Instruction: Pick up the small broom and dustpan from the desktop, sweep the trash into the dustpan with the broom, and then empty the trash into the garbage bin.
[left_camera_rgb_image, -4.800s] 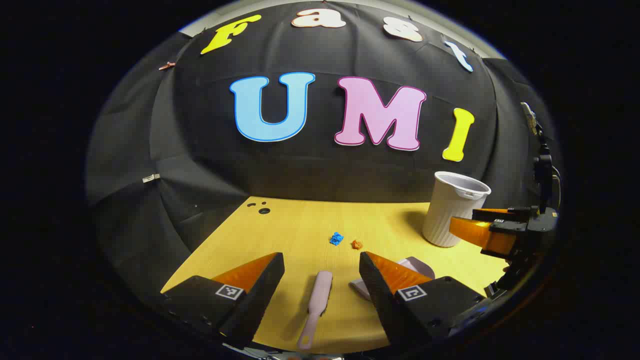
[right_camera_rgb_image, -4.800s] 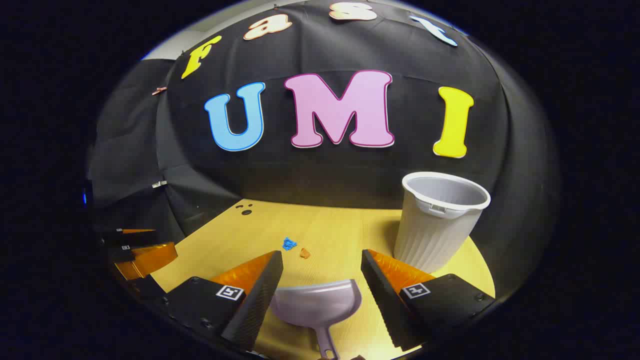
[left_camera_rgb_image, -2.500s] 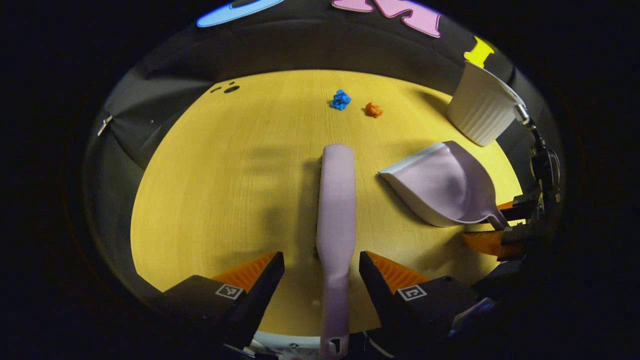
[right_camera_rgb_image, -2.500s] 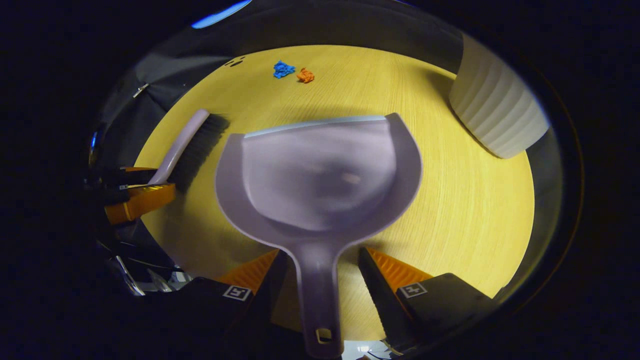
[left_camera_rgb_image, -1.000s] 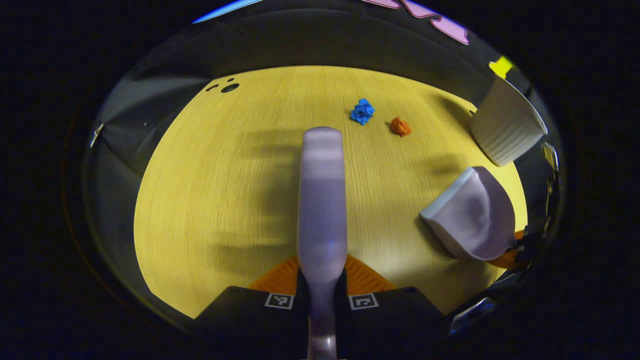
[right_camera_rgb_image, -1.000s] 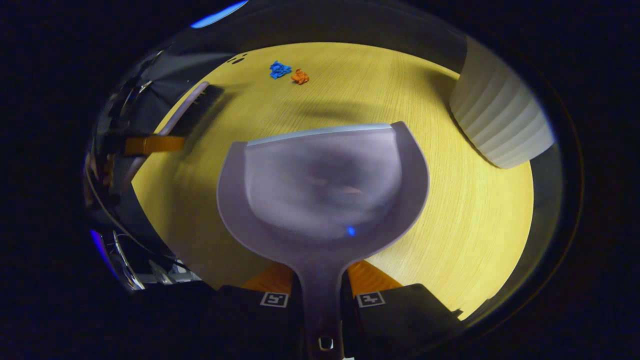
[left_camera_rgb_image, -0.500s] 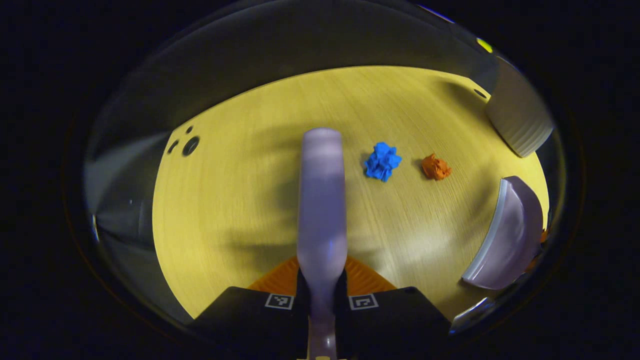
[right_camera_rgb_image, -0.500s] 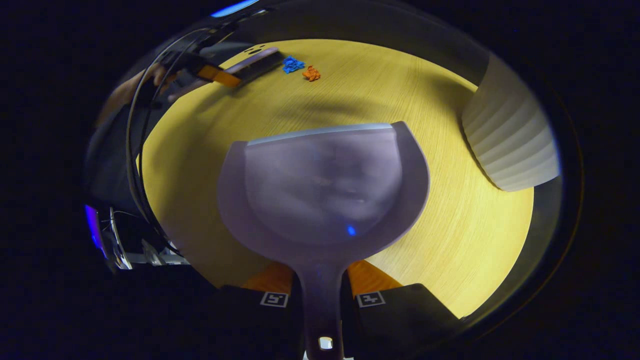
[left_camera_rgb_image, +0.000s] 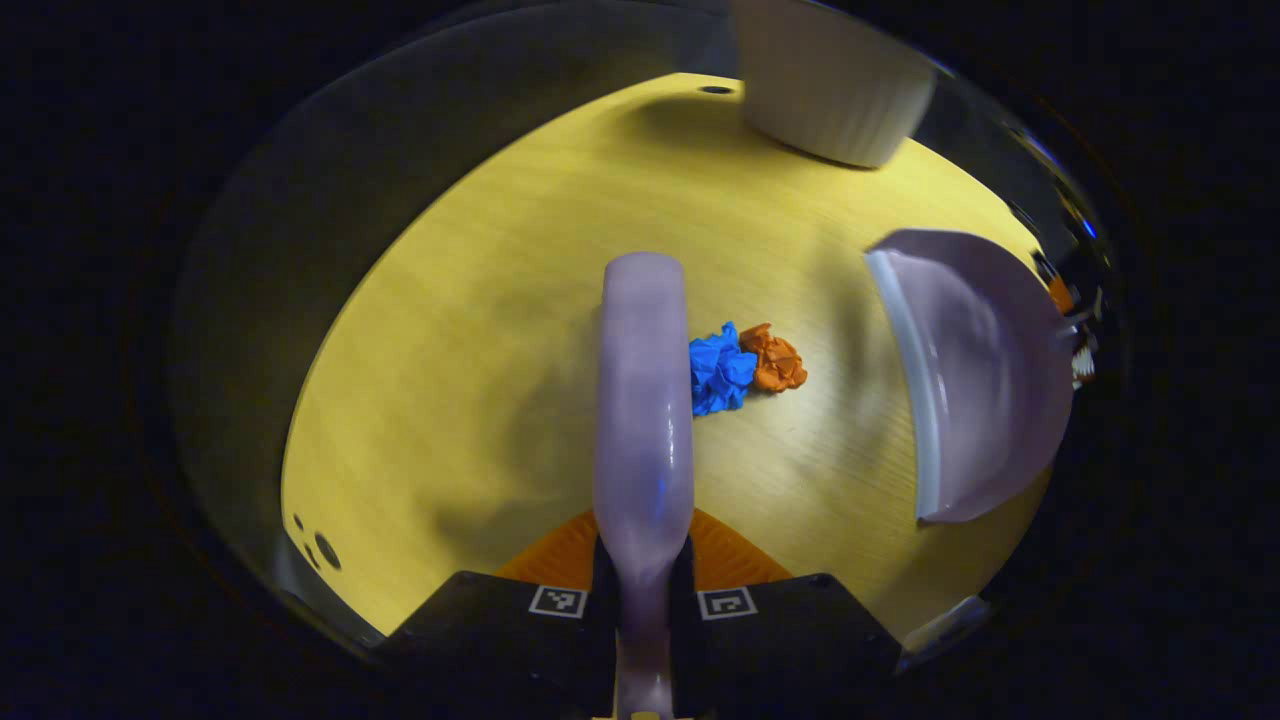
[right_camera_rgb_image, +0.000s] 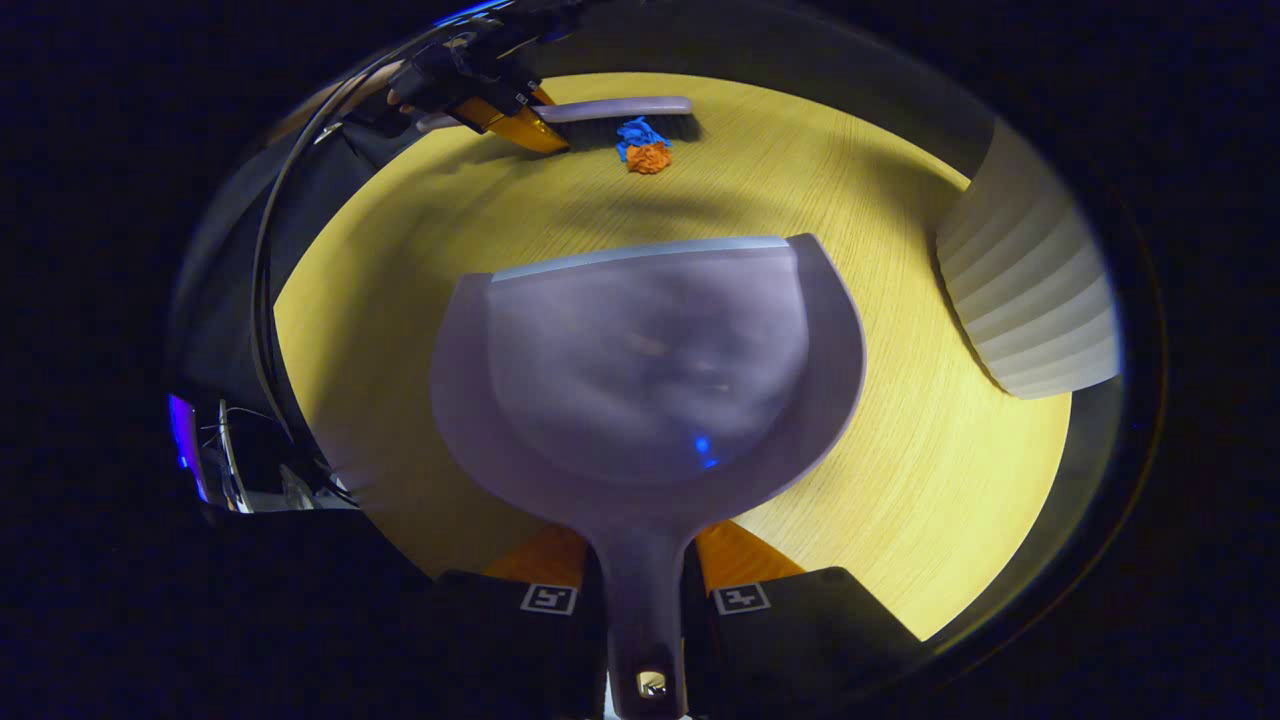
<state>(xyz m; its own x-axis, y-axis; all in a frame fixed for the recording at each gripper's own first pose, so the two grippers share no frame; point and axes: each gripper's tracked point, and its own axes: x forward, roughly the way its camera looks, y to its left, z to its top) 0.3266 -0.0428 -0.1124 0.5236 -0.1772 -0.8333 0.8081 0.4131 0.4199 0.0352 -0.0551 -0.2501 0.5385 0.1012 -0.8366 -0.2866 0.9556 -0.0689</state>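
Sweeping toward the waiting pan: small broom (left_camera_rgb_image: 643, 400) clamped by its handle in the left gripper (left_camera_rgb_image: 642, 585), both fingers pressed narrow against the stem, long axis running straight ahead from the jaws in the left gripper view, head lying just left of the trash. Blue paper wad (left_camera_rgb_image: 718, 367) touching the broom's right flank, orange wad (left_camera_rgb_image: 776, 359) pressed against the blue one on its far side from the broom, both resting on the yellow desktop (left_camera_rgb_image: 450, 330). Dustpan (left_camera_rgb_image: 980, 370) standing off to the right in that view, open lip turned toward the wads, a stretch of bare wood between lip and orange wad. From the right gripper view, dustpan (right_camera_rgb_image: 645, 370) gripped by its handle in the right gripper (right_camera_rgb_image: 642, 598), fingers closed tight on the stem, mouth pointing to the far side of the desk; broom (right_camera_rgb_image: 610, 108) lying crosswise at the far edge, parallel to the pan's lip, with blue wad (right_camera_rgb_image: 636, 135) and orange wad (right_camera_rgb_image: 648, 157) on its near side, roughly in line with the pan's mouth but well apart from it. White ribbed garbage bin (right_camera_rgb_image: 1030, 290) standing at right, beside the pan. Judged the hinge of the coming stroke: trash between bristles and pan, broom to be pulled broadside toward the lip, pan possibly to be brought closer and set flat first.
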